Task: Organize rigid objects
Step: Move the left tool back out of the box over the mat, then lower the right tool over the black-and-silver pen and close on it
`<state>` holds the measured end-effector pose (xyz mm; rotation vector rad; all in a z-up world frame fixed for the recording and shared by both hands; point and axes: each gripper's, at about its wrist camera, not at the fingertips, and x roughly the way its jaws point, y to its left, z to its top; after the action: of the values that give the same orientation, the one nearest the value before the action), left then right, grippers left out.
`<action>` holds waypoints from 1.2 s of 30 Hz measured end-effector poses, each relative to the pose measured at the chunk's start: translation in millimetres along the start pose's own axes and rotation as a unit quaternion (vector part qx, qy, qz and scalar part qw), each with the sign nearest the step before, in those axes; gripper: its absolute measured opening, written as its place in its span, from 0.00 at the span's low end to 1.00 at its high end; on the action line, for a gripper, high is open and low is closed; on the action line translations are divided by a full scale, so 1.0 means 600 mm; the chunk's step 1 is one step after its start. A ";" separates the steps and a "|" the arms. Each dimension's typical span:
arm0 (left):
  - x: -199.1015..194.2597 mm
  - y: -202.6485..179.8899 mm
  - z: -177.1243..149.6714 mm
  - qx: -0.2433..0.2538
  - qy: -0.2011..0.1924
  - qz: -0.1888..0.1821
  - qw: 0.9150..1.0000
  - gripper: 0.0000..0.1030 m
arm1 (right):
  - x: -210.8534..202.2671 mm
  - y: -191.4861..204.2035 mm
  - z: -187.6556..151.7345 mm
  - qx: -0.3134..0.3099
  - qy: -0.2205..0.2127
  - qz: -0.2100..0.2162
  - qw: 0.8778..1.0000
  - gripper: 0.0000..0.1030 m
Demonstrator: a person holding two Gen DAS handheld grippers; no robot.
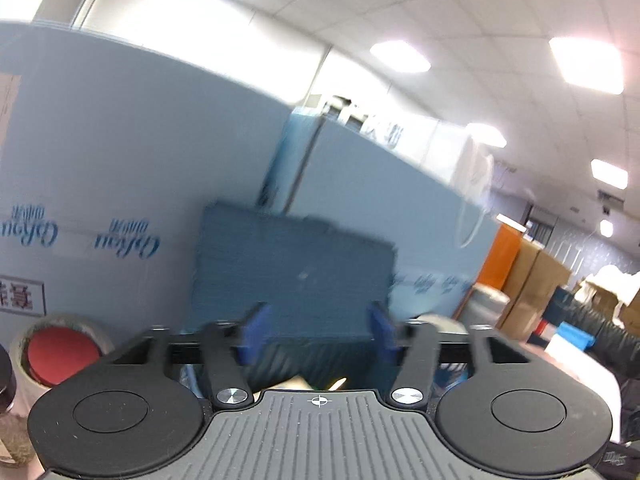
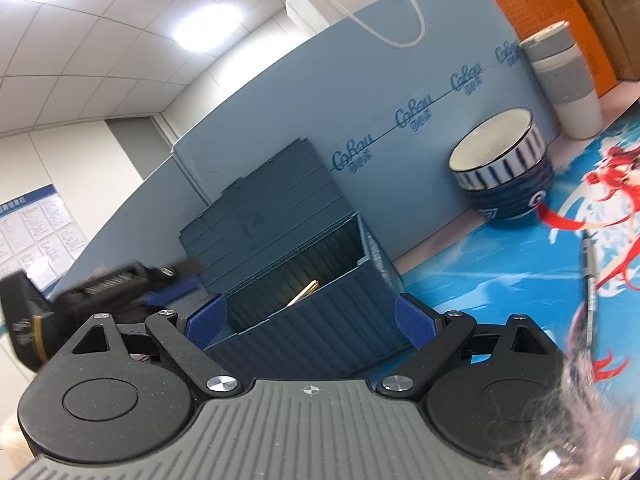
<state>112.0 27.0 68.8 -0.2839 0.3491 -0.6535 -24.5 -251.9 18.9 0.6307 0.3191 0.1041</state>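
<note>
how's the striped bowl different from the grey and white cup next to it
The striped bowl is low and wide with an open top that shows a pale inside; the cup is tall, narrow and capped with a lid. The bowl carries dark blue stripes and sits stacked in a dark blue bowl; the cup has plain grey bands and stands alone. Both stand by the blue board.

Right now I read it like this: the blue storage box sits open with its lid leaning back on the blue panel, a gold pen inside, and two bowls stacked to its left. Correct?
One thing is off: the stacked bowls stand to the right of the blue storage box, not the left, as the right wrist view shows. The lid is up against the blue panel, and the gold pen is inside.
</note>
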 end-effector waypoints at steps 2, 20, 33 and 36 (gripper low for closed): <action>-0.006 -0.018 0.002 0.002 -0.007 -0.016 1.000 0.72 | -0.008 -0.002 0.003 -0.004 -0.008 -0.014 1.000 0.89; 0.068 -0.066 -0.054 -0.187 0.153 -0.164 0.956 0.94 | -0.043 -0.035 0.027 -0.016 -0.028 -0.192 0.981 0.94; 0.061 -0.093 -0.057 -0.115 0.165 -0.126 0.972 1.00 | -0.020 -0.068 0.023 -0.034 0.013 -0.270 0.962 0.98; 0.059 -0.091 -0.055 -0.109 0.162 -0.118 0.974 1.00 | -0.011 -0.072 0.022 -0.051 0.021 -0.289 0.956 0.98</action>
<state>95.4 -41.7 51.0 -0.4344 0.7097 -0.9014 -26.2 -295.4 5.1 0.4136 0.5252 -0.4270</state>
